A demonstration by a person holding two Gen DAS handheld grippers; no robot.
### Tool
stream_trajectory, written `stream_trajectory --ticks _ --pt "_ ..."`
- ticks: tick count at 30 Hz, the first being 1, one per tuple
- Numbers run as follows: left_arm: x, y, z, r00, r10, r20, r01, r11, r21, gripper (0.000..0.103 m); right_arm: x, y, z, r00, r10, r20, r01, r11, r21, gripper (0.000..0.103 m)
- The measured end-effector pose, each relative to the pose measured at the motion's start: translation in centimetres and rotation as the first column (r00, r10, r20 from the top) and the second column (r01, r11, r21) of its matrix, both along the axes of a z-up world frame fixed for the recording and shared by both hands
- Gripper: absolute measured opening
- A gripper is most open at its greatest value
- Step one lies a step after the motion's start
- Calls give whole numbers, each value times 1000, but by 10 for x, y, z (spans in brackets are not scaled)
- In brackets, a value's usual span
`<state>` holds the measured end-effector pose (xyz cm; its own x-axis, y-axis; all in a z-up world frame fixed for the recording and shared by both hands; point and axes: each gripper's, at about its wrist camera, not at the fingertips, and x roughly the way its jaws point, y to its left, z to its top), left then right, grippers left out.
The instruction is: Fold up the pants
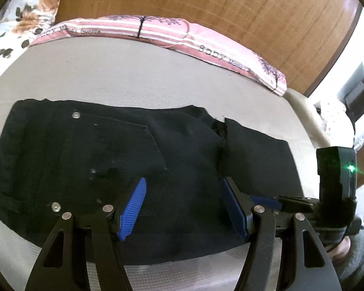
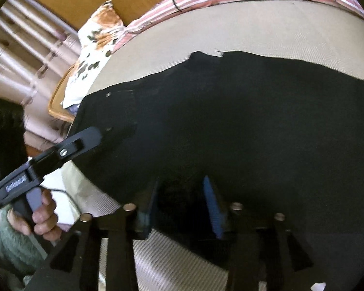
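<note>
Black pants (image 1: 109, 150) lie flat on a beige mattress (image 1: 133, 77), waistband with metal studs to the left, a leg end folded over at the right. My left gripper (image 1: 184, 191) is open, its blue pads low over the near part of the pants with nothing between them. The right gripper's body (image 1: 335, 181) shows at the right edge. In the right wrist view the pants (image 2: 230, 121) fill the middle. My right gripper (image 2: 182, 194) is open over their near edge, and the left gripper (image 2: 60, 152) reaches in toward the waistband.
A pink striped pillow (image 1: 182, 34) and a floral pillow (image 1: 29, 17) lie along the far edge, against a wooden headboard (image 1: 206, 0). Curtains (image 2: 24, 48) hang beyond the bed's left side. The mattress's near edge (image 2: 182, 262) is just under my right gripper.
</note>
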<state>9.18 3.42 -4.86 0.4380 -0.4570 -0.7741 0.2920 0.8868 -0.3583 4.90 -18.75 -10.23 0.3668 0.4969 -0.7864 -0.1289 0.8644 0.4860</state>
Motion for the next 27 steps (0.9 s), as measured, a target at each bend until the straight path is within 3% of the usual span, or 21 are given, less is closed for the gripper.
stream_trajectory --ticks 7,11,15,22,27 --pt "1 -30 0 989 -116 -95 108 991 -83 65 -29 -44 26 989 -139 55 139 990 11 46" --pt "9 -47 -14 965 -153 -215 125 983 -135 65 -46 -76 32 968 -240 72 240 971 13 47" --pt "13 -55 -31 923 -168 -347 94 971 -220 63 -52 -99 33 944 -321 73 318 947 50 50" --pt "16 -62 -50 891 -128 -436 47 980 -191 57 -53 -114 26 927 -370 63 365 927 85 50" --pt "17 -61 -57 885 -115 -451 19 977 -212 56 -51 -119 23 920 -388 50 382 919 102 50"
